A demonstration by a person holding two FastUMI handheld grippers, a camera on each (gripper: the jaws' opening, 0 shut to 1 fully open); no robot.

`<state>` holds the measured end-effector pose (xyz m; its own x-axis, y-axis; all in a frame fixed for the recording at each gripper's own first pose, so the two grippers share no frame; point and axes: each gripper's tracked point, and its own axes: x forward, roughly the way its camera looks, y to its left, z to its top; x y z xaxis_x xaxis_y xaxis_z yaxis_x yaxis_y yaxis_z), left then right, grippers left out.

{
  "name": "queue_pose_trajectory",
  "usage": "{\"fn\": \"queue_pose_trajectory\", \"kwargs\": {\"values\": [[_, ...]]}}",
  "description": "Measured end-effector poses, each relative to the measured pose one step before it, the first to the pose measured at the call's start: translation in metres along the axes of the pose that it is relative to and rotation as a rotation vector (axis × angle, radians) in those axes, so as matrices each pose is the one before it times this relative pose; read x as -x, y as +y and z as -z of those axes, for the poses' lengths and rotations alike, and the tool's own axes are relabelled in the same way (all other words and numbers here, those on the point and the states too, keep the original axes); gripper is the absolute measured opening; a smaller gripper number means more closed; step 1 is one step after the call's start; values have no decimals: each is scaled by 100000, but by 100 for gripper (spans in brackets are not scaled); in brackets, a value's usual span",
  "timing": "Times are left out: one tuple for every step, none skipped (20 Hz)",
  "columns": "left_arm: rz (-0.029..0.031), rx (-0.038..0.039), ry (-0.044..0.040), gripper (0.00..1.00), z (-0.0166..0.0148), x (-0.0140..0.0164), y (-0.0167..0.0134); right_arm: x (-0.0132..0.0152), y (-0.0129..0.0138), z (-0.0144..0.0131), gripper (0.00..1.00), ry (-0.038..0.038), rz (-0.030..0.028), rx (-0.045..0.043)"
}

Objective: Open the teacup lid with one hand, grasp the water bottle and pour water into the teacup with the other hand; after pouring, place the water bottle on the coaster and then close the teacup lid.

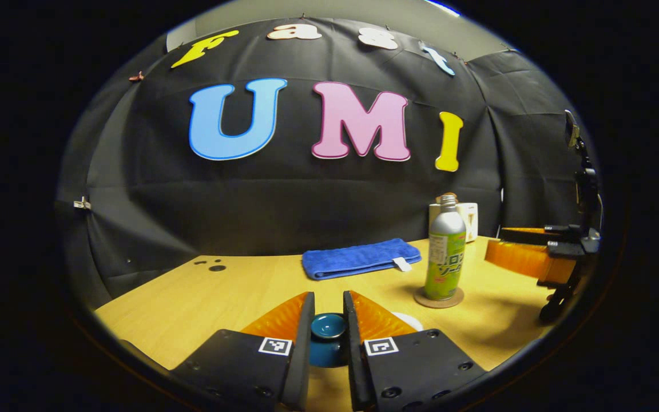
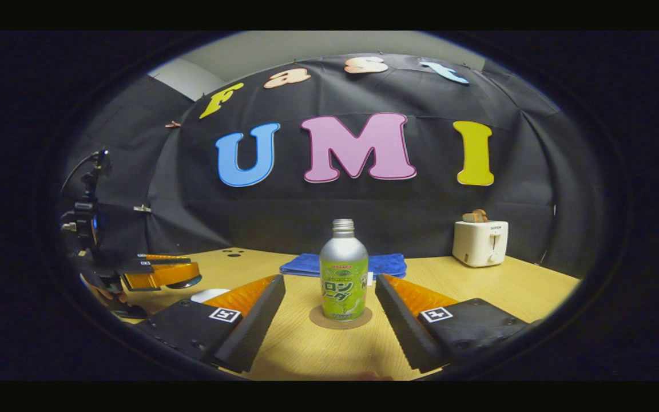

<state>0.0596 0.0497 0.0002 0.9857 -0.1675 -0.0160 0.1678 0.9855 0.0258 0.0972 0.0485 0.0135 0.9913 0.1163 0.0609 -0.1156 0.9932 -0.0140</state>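
My left gripper [image 1: 328, 296] is shut on the blue knob of the teacup lid [image 1: 328, 327], low in the left gripper view. A white piece, likely the teacup [image 1: 411, 320], peeks out behind one finger; I cannot tell whether the lid rests on it. The silver and green water bottle [image 2: 344, 274] stands upright and uncapped on a round brown coaster [image 2: 318, 318]. My right gripper [image 2: 329, 280] is open, one finger on each side of the bottle and not touching it. The right gripper view also has the left gripper [image 2: 169, 268] far left, with the white teacup [image 2: 208, 294] beside it.
A folded blue towel [image 1: 358, 257] lies at the back of the wooden table [image 1: 203, 297], behind the bottle. A white toaster [image 2: 480, 242] stands at the back right. The right gripper [image 1: 495, 243] hangs beside the bottle [image 1: 445, 257] in the left gripper view.
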Motion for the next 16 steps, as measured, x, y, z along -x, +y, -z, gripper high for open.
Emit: {"fn": "queue_pose_trajectory", "kwargs": {"values": [[1807, 1300, 865, 34, 77, -373, -664, 42, -100, 468, 98, 1479, 144, -270], [1104, 1364, 1816, 34, 309, -361, -484, 274, -54, 1021, 98, 1572, -239, -1174], [716, 947, 1722, 32, 418, -382, -338, 39, -40, 237, 96, 1010, 60, -1426], [617, 1332, 1399, 32, 223, -398, -433, 48, -206, 34, 98, 351, 366, -898], [1220, 1861, 1056, 34, 206, -238, -579, -265, -229, -596, 98, 122, 883, -236], [1806, 1437, 1364, 32, 162, -193, -811, 38, -386, 179, 98, 310, 1089, 215], [61, -267, 880, 32, 244, -291, -254, 9, -213, 295, 98, 561, 1109, 495], [-614, -1245, 913, 32, 76, -331, 11, 113, -107, 64, 98, 233, 590, 845], [-332, -1353, 682, 32, 133, -257, -116, 27, -41, -7, 98, -301, 480, 941], [304, -1222, 579, 32, 53, -146, -260, -5, 33, -122, 98, -553, 147, 1020], [-30, -841, 586, 32, 112, -70, -186, 44, 150, 57, 98, -329, -12, 1316], [-232, -91, 979, 32, 101, -185, -78, 17, 113, 134, 98, 22, -72, 1805], [58, -102, 944, 32, 200, -83, -99, 532, 206, 571, 98, 548, -668, 614], [-222, -687, 838, 32, 115, -81, -81, -41, 286, -135, 98, -39, -987, -632], [-899, -711, 652, 32, 109, -60, 122, -274, 76, 292, 98, 35, -556, -1174], [-522, -409, 636, 32, 108, -95, 68, -20, -110, -14, 98, 141, 166, -959]]}}
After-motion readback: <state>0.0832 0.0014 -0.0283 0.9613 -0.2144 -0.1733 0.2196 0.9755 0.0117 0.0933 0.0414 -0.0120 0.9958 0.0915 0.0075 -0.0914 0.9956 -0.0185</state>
